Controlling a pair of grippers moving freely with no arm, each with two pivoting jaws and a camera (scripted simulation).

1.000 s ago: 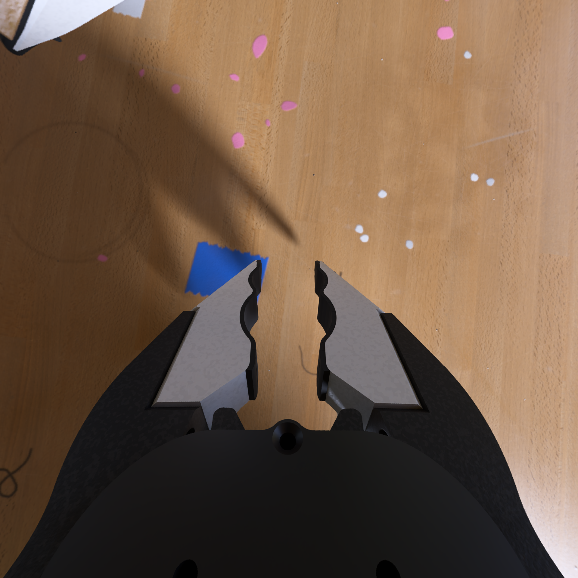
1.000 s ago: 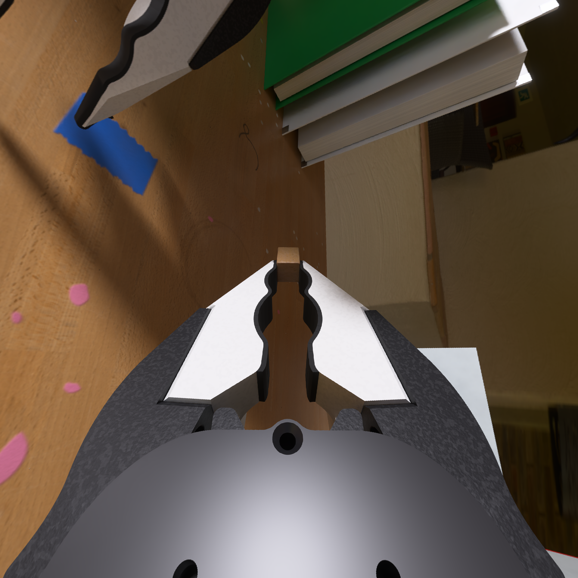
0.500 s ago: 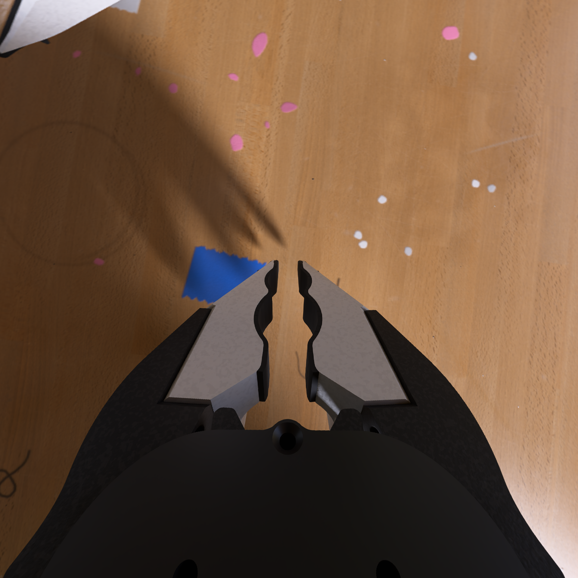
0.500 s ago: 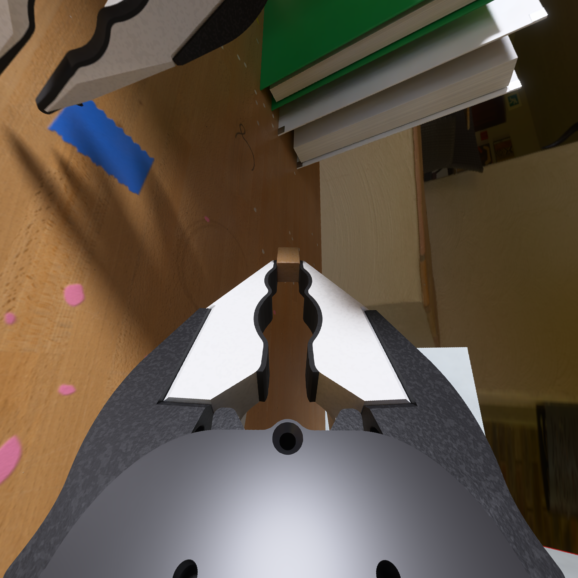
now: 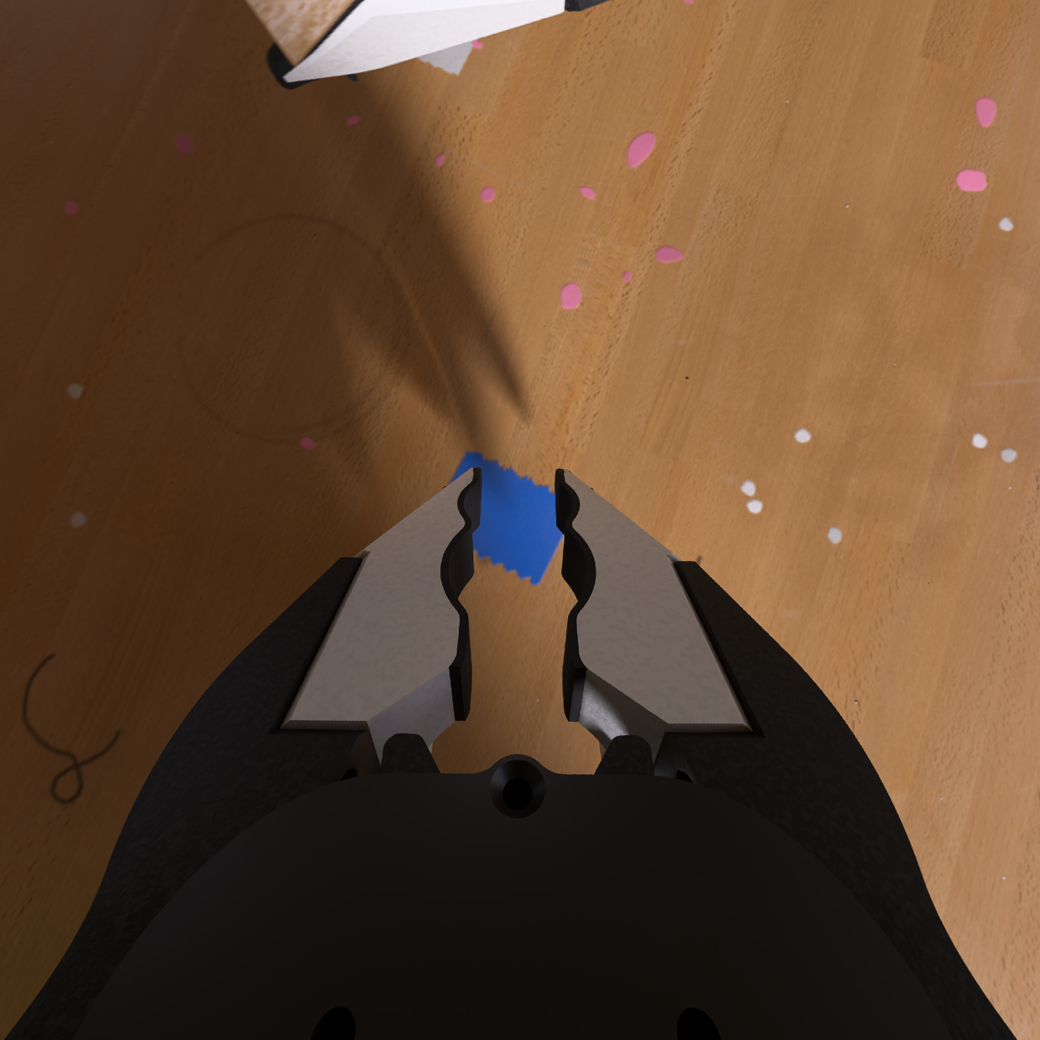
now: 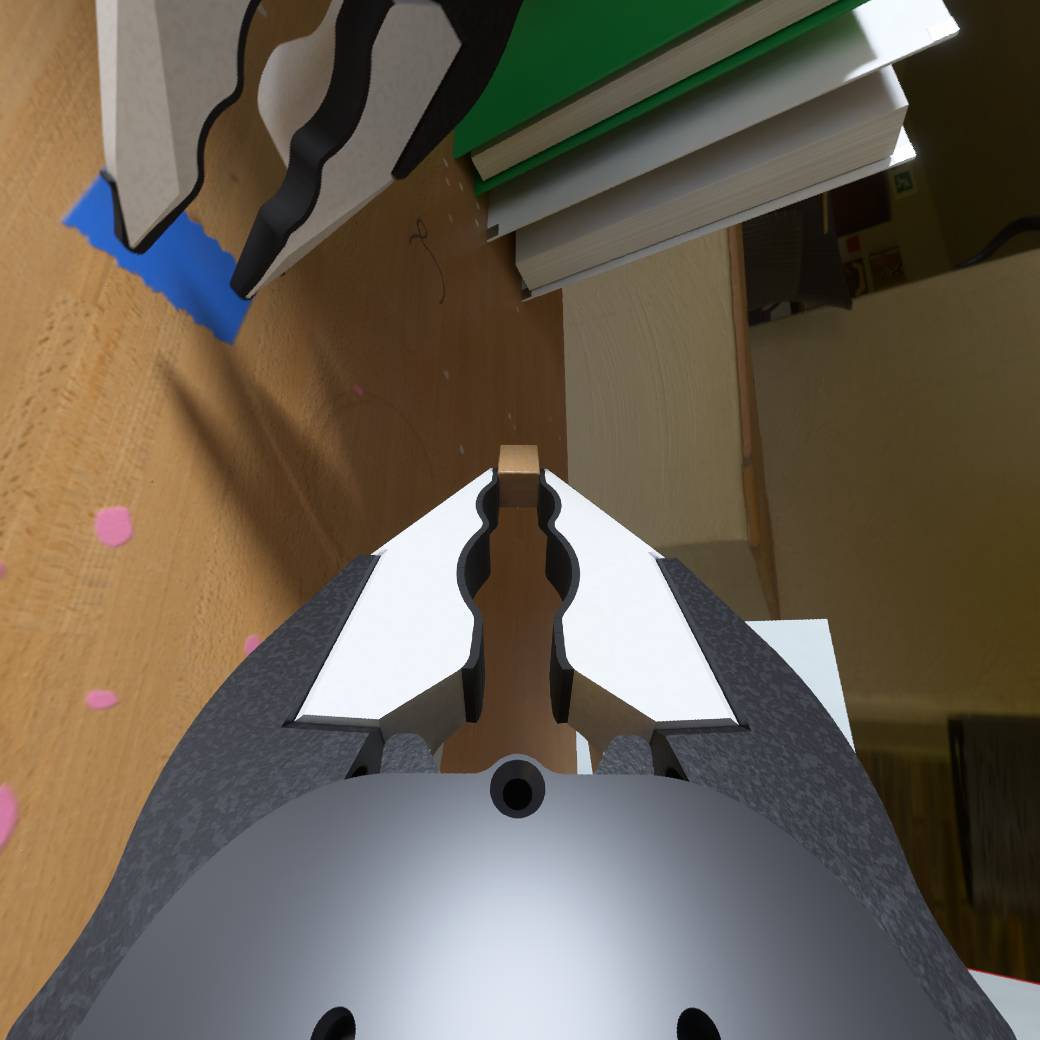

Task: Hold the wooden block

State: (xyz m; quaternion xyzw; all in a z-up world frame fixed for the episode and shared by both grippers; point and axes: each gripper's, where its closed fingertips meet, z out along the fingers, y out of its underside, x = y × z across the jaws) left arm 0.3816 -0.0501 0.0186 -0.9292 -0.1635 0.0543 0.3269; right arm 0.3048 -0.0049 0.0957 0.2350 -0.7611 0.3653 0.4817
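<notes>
- Since a second ago, left gripper [image 5: 518, 478] has slid over the blue tape [image 5: 515, 529], fingers apart and empty.
- Right gripper [image 6: 518, 478] stays clamped on the wooden block [image 6: 518, 475] at its fingertips, above the table [image 6: 84, 422].
- Holding looks achieved; only keeping grip remains.

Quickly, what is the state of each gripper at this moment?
Left gripper: open, holding nothing, above the blue tape.
Right gripper: shut on the wooden block.
</notes>
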